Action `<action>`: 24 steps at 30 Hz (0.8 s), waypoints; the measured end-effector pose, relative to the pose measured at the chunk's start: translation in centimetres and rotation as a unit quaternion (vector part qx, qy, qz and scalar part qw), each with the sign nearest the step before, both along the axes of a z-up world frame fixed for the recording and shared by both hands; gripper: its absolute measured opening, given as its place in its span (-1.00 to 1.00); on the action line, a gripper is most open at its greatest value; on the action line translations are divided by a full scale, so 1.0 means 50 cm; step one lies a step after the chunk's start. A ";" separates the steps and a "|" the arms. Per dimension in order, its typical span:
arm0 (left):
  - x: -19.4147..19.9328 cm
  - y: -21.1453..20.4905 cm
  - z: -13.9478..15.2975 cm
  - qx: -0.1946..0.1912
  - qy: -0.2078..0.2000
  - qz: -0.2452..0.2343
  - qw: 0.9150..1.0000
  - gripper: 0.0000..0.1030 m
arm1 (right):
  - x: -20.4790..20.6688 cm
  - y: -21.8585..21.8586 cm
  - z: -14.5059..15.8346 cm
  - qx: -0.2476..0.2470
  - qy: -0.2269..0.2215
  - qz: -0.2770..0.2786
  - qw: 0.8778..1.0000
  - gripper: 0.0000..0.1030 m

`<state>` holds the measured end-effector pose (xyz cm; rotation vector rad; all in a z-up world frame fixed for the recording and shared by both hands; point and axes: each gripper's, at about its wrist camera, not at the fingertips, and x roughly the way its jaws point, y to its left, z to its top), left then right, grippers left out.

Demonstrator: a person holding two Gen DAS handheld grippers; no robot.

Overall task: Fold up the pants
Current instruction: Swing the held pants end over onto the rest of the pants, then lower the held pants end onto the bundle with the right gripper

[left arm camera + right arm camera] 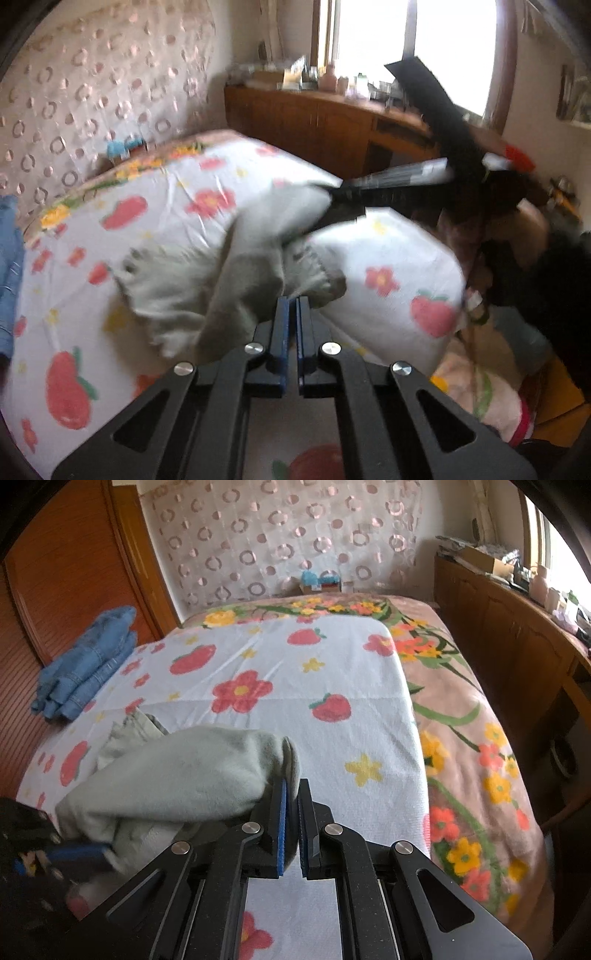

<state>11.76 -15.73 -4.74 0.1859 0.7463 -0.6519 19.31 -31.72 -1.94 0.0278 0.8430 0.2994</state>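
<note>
Grey-green pants [184, 280] lie bunched on the white strawberry-print cover [166, 199] of the bed. My left gripper [293, 301] has its jaws pressed together at the pants' near edge, with fabric at the tips. In the right wrist view the left gripper [107, 851] shows at the lower left, its blue fingers ending in the cloth. My right gripper [293, 782] is shut on a fold of the pants [177, 771], which stretch from it down to the left. From the left wrist view the right gripper [334, 194] grips the far end of the pants, lifted off the cover.
Folded blue jeans [88, 664] sit at the bed's left edge by a wooden wardrobe [74, 572]. A long wooden cabinet [498, 635] with clutter on top runs along the right under the window. A person's arm [517, 229] is at the bed's right side.
</note>
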 end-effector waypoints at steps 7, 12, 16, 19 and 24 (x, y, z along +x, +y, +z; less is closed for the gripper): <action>-0.025 0.100 0.141 -0.053 -0.069 0.032 0.996 -1.00 | -0.046 0.003 0.118 0.038 -0.060 0.015 0.997 -0.96; -0.023 0.153 0.186 -0.072 -0.095 0.058 0.991 -1.00 | -0.075 0.030 0.199 0.044 -0.096 0.034 0.994 -0.96; -0.024 0.191 0.220 -0.086 -0.115 0.068 0.987 -1.00 | -0.094 0.043 0.261 0.061 -0.122 0.049 0.989 -0.96; -0.008 0.208 0.244 -0.088 -0.131 0.076 0.985 -1.00 | -0.097 0.053 0.299 0.069 -0.138 0.060 0.986 -0.96; 0.056 0.241 0.260 -0.093 -0.132 0.095 0.982 -1.00 | -0.049 0.085 0.333 0.073 -0.143 0.078 0.984 -0.96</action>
